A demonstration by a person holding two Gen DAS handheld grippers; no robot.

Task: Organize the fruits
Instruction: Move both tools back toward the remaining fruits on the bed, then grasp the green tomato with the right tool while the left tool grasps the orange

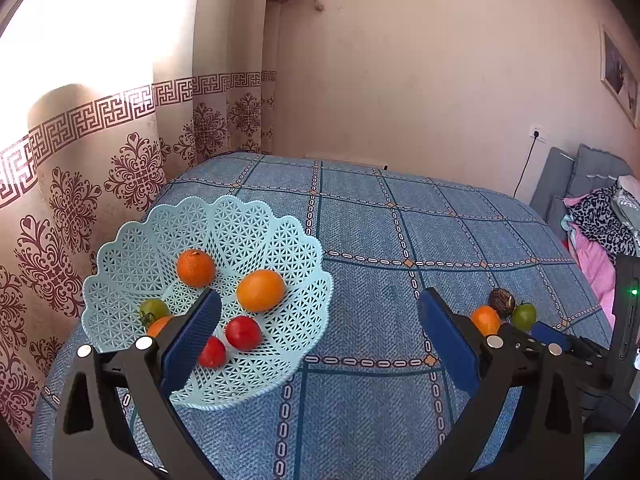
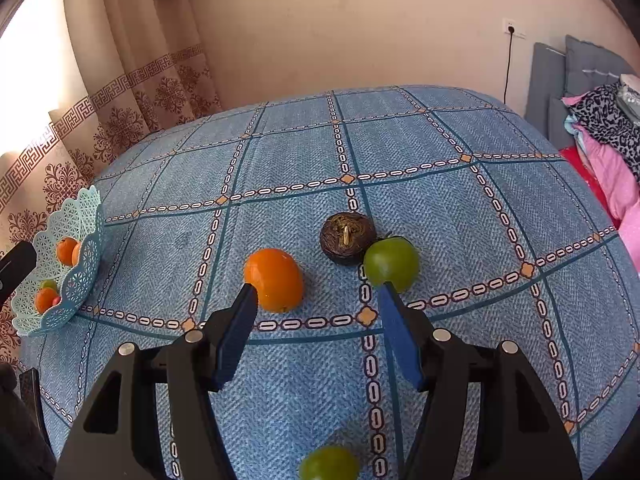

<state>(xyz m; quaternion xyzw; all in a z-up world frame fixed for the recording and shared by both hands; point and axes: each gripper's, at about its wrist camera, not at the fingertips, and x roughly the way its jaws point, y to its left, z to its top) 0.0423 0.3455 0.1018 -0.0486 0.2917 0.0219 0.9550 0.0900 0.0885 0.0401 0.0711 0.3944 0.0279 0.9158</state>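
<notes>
The right hand-held gripper (image 2: 316,292) hangs spread and empty over the blue checked surface (image 2: 460,216), a green fruit (image 2: 329,465) beneath it; just ahead sit an orange (image 2: 275,280), a green tomato (image 2: 391,263) and a dark fruit (image 2: 347,237), likely next; the left hand-held gripper (image 1: 320,300), also spread, waits beside the basket (image 1: 256,220) already holding fruit.

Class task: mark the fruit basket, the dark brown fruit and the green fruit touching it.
fruit basket (image 1: 280,240): left wrist view, bare lattice wall near its far rim.
dark brown fruit (image 2: 347,238): right wrist view, its top by the stem.
green fruit (image 2: 392,263): right wrist view, middle of its skin.
</notes>
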